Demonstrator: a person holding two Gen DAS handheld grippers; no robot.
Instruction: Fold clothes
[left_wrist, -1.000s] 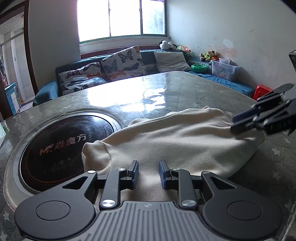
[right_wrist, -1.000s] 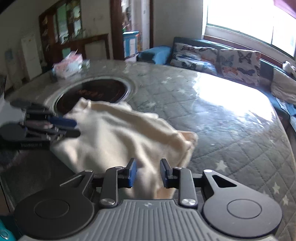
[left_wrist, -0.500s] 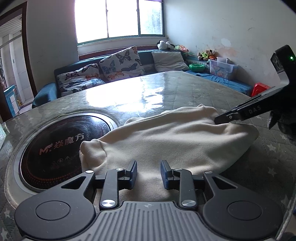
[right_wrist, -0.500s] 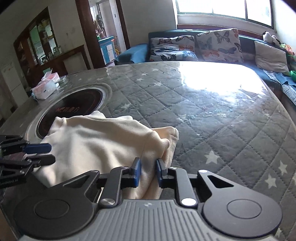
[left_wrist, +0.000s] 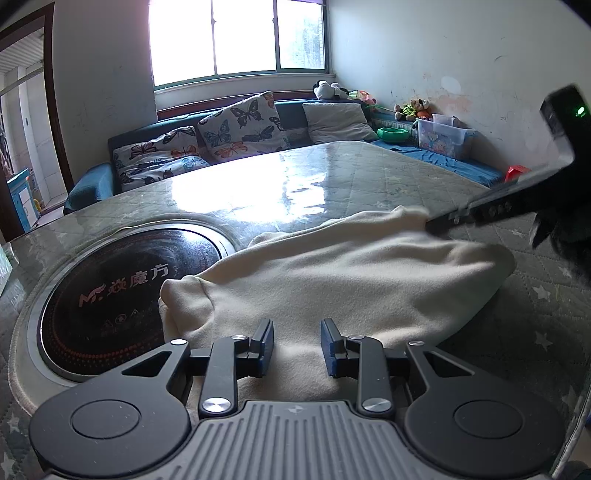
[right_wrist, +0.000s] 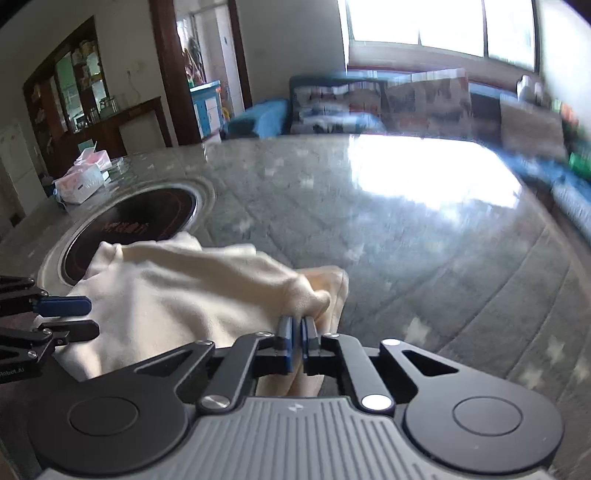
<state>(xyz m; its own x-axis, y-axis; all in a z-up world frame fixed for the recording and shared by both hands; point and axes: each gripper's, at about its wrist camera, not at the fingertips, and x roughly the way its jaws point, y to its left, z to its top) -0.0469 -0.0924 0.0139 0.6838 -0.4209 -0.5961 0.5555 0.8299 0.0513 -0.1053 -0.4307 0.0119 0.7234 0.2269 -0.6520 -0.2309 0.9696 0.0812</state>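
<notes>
A: What was nearest the left gripper (left_wrist: 297, 343)?

B: Its jaws stood apart, holding nothing, just over the near edge of the garment (left_wrist: 332, 280), a cream fleece piece lying bunched on the desk (left_wrist: 332, 177).

A: And the right gripper (right_wrist: 296, 341)?

B: Its jaws were pinched nearly together on a corner of the garment (right_wrist: 177, 295), the cloth bunched up just ahead of the blue pads (right_wrist: 285, 347) (that view was blurred, so finer detail was lost). In the left view the right gripper (left_wrist: 480, 212) reached in from the right and met the garment's far corner.

A: Where did the garment sit?

B: Near the desk's front edge. Its left end lapped over the rim of the cooktop (left_wrist: 107, 291), a round black plate sunk into the desk. From the right view the left gripper (right_wrist: 66, 317) showed at the left, jaws apart beside the cloth.

A: Farther back?

B: A tissue pack (right_wrist: 83, 177) lay on the desk beyond the cooktop (right_wrist: 133, 225). Past the desk stood a sofa (left_wrist: 92, 184) with butterfly cushions (left_wrist: 240, 125), under a bright window (left_wrist: 240, 37).
</notes>
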